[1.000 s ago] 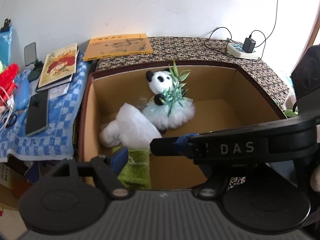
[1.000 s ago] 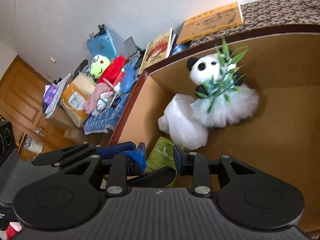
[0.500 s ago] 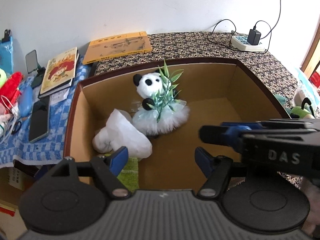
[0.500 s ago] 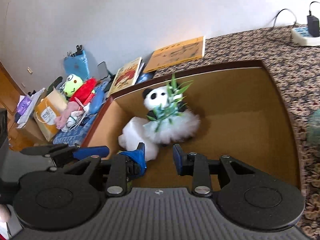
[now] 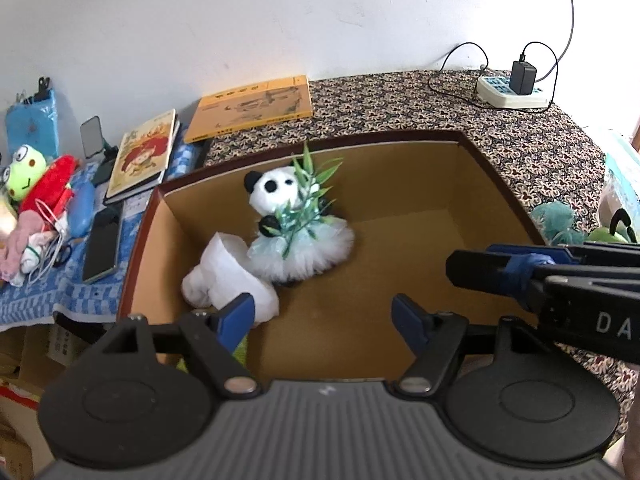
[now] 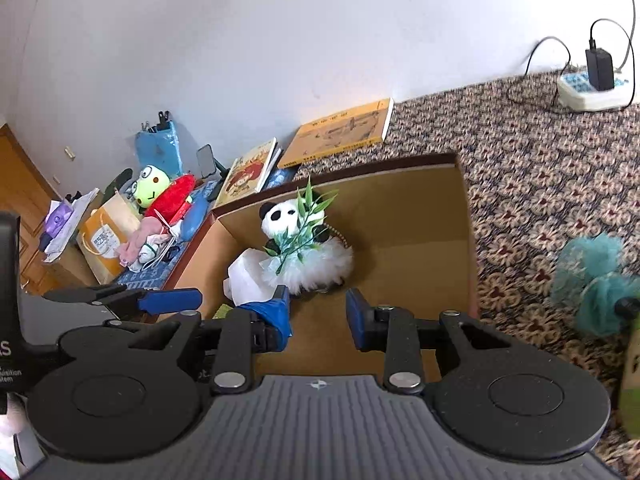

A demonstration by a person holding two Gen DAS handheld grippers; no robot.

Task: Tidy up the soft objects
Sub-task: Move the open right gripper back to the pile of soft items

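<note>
A panda plush (image 5: 288,216) with a pale tulle skirt and green bamboo leaves sits in the brown cardboard box (image 5: 492,184), at its back left. A white soft bundle (image 5: 228,276) leans beside it, and a green cloth (image 5: 240,350) peeks out below. My left gripper (image 5: 322,318) hangs open over the box's near side, holding nothing. My right gripper (image 6: 318,316) is open too, above the box's front edge, with nothing between its fingers. The same panda (image 6: 296,236) shows in the right wrist view. A teal fluffy plush (image 6: 592,280) lies outside the box on the patterned cloth.
Left of the box, on a blue checked cloth (image 5: 40,296), lie a frog plush (image 5: 24,168), a red plush (image 5: 48,188), a pink cloth, a phone (image 5: 102,248) and books (image 5: 140,156). A power strip (image 5: 512,90) with cables sits at the back right.
Both grippers have drawn back and up from the box, so more of the table shows. In the left wrist view the right gripper has slid off to the right.
</note>
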